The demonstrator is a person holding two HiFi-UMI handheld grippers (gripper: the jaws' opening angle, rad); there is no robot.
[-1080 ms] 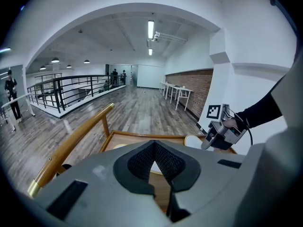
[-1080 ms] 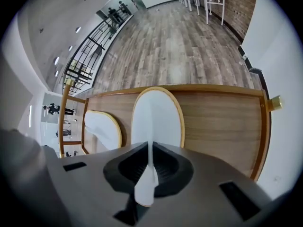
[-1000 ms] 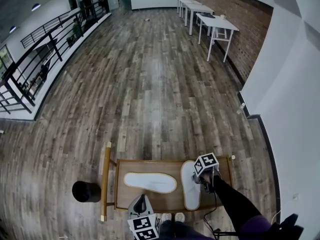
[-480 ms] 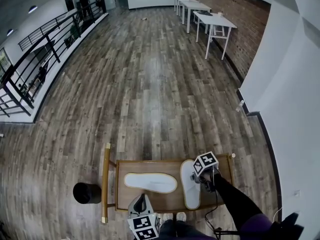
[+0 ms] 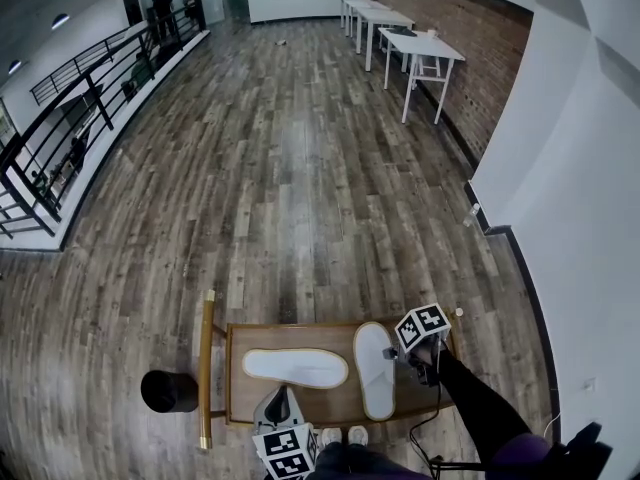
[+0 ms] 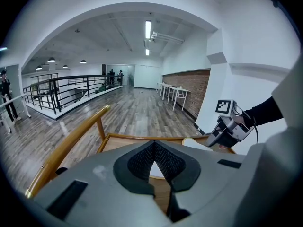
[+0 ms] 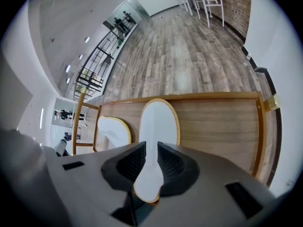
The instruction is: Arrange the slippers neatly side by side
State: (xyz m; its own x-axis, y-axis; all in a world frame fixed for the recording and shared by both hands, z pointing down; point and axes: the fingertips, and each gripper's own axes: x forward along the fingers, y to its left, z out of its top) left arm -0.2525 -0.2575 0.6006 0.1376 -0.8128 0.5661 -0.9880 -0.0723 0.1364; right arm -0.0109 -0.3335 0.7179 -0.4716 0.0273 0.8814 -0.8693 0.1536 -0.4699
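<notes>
While the wood-plank floor (image 5: 290, 168) fills most of the head view, a low wooden table (image 5: 340, 405) with a raised rim sits at 6 o'clock. Two flat white slippers with thin tan edging lie on it. The left slipper (image 5: 295, 367) lies with its long axis from 9 to 3 o'clock, its broader end seemingly toward 3. The right slipper (image 5: 375, 369) runs from 12 to 6 o'clock, rounded toe toward 12, so the two stand at a right angle, near each other but apart. The right gripper (image 5: 414, 354) hangs at the right slipper's 3 o'clock edge. The left gripper (image 5: 281, 405) hovers at the table's 6 o'clock rim. A black round object (image 5: 168, 391) stands at the table's 9 o'clock side.

From the left gripper view, the left gripper (image 6: 154, 144) has its ribbed black pads clenched together with nothing between them. A smooth golden-wood rail (image 6: 71, 141) slants off toward 10 o'clock.

Seen along the right gripper (image 7: 151, 148) in its own view, the jaws have just been opening and stand released. The right slipper (image 7: 158, 122) shows in the gap, its narrower heel nearest and toe toward 12. The left slipper (image 7: 116, 131) lies at 9 o'clock of it.
</notes>
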